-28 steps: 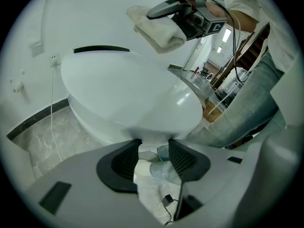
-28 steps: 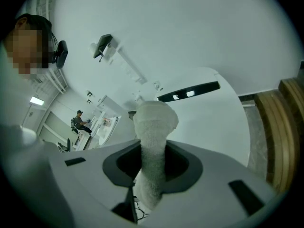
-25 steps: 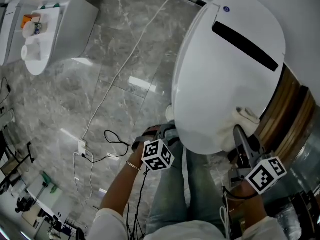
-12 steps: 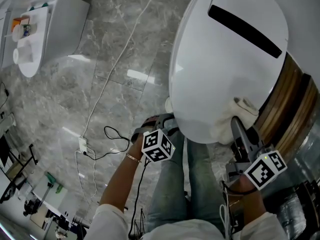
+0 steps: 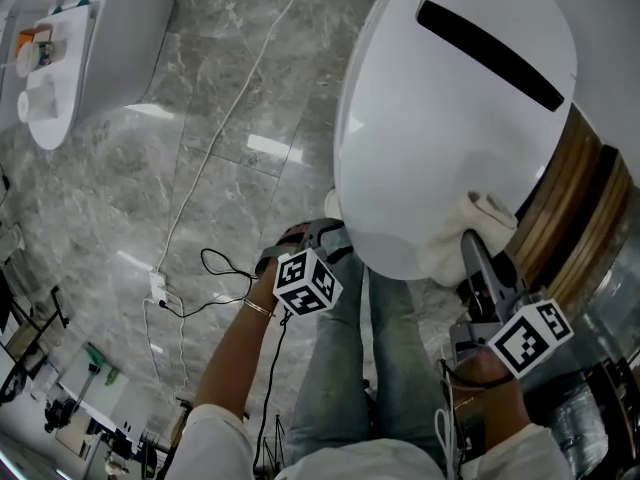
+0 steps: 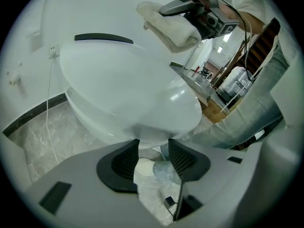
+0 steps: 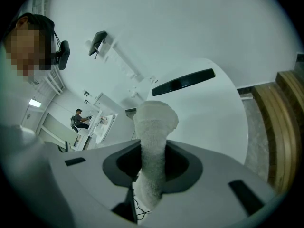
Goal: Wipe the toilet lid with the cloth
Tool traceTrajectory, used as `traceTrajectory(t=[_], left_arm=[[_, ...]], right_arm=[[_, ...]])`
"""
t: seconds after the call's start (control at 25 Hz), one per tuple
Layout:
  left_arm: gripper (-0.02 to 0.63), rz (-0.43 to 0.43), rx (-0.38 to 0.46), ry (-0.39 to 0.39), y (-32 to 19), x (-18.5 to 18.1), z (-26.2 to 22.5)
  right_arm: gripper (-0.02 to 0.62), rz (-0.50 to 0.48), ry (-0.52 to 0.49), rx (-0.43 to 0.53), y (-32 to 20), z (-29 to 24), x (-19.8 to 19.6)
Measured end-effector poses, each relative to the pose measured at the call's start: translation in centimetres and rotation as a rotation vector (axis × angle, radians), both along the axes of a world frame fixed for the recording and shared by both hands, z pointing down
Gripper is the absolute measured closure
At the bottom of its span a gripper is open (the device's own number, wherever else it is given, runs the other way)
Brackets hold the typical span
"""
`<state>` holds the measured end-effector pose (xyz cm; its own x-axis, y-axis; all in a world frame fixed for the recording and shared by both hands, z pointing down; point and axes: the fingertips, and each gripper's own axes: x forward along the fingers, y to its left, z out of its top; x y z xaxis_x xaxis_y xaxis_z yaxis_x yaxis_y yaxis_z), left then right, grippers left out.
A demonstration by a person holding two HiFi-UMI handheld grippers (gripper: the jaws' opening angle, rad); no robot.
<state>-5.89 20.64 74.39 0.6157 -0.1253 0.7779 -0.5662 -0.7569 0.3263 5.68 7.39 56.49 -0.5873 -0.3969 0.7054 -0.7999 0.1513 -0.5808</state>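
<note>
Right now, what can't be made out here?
- Whether the cloth touches the toilet lid: head view, the right tool covers the contact; right gripper view, the cloth itself blocks it.
- The items on the counter: head view, too small.
- Lid's rear: head view, cut off by the top edge.

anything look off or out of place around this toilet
Nothing spilled or damaged. The one untidy thing: a white cable trails loose across the marble floor to a plug, with black cord tangled beside it, close to where the person stands.
</note>
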Motion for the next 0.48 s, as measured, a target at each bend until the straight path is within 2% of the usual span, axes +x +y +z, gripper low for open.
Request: traceTrajectory(t=[0.12,0.28,0.4,0.48], left_arm=[[0.388,-0.065,-0.011,-0.014,-0.3,-1.5,-0.1],[0.390,-0.235,-0.016,0.014,-1.7,-4.4,-2.5],[0.390,-0.423,0.045,0.124,-5.4,-6.2,-7.3],[0.407,-0.566,0.125,0.198,-8.8,-7.6,-11.4]], right_arm=[[0.511,0.000,0.015,0.003,-0.1,-0.1,0.5],[0.511,0.009,0.021,0.019,-1.1,-0.5,0.2],[0.511,0.036,0.001,0.054,-3.7,-0.8,-1.4],[0.511,0.053,-0.019,0.087,-6.1,-0.7,-3.0]])
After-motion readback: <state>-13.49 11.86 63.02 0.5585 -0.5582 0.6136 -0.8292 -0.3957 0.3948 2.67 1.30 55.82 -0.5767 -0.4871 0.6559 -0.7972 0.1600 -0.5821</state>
